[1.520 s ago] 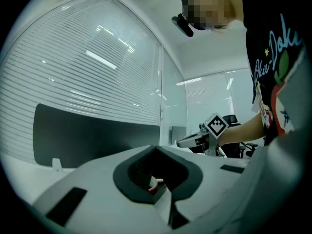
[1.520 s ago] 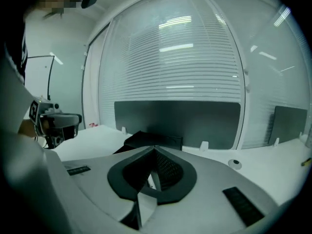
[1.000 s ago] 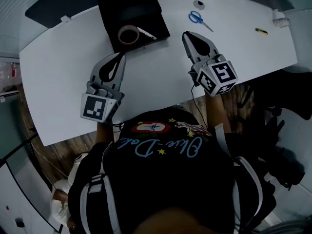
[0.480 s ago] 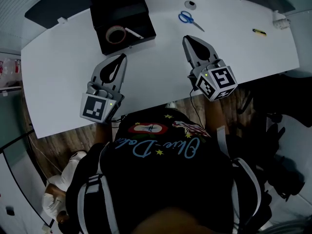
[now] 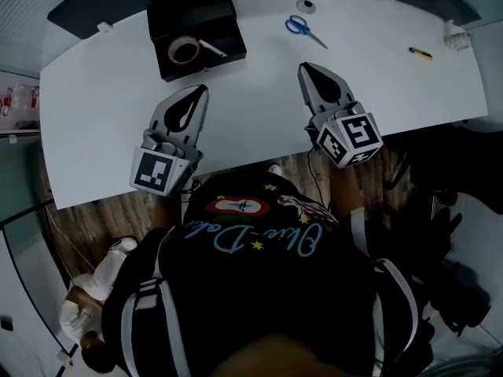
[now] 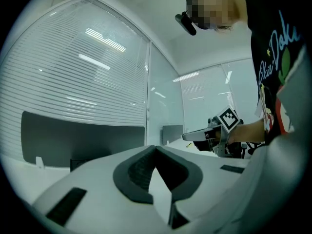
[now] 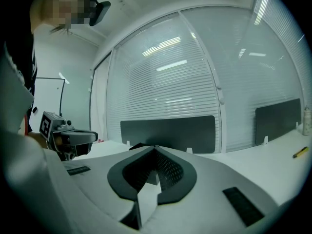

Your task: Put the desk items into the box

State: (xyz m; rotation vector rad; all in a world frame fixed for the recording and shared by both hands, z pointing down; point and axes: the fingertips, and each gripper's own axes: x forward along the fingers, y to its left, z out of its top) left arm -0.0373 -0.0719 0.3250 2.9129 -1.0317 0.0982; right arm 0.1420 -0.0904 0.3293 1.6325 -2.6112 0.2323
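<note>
**A:** gripper status?

**B:** left gripper (image 5: 201,90) is clenched, fingers (image 6: 132,173) tip to tip with nothing between them. right gripper (image 5: 305,67) is the same: fingers (image 7: 170,172) closed and empty.

**A:** where are they?

**B:** both are over the near half of the white table (image 5: 259,116), pointing toward the far side, roughly level. The left one is on the near side of the box, the right one on the near side of the scissors. They are well apart and neither touches any item.

**A:** box?

**B:** black box (image 5: 159,45), open, at the far left of the table. A tape roll (image 5: 183,51) and a thin white stick (image 5: 214,50), maybe a pen, lie inside side by side.

**A:** what's outside it?

**B:** blue-handled scissors (image 5: 302,28) lie flat at far centre, right of the box. A small round item (image 5: 306,6) sits just beyond them by the far edge. A thin yellow-and-black item (image 5: 421,52) is at the far right; can't tell what it is. A small white object (image 5: 453,36) is at the far right corner, too small to identify.

**A:** operator?

**B:** person (image 5: 259,289) in a dark printed shirt stands at the near edge of the table, one gripper in each hand.
</note>
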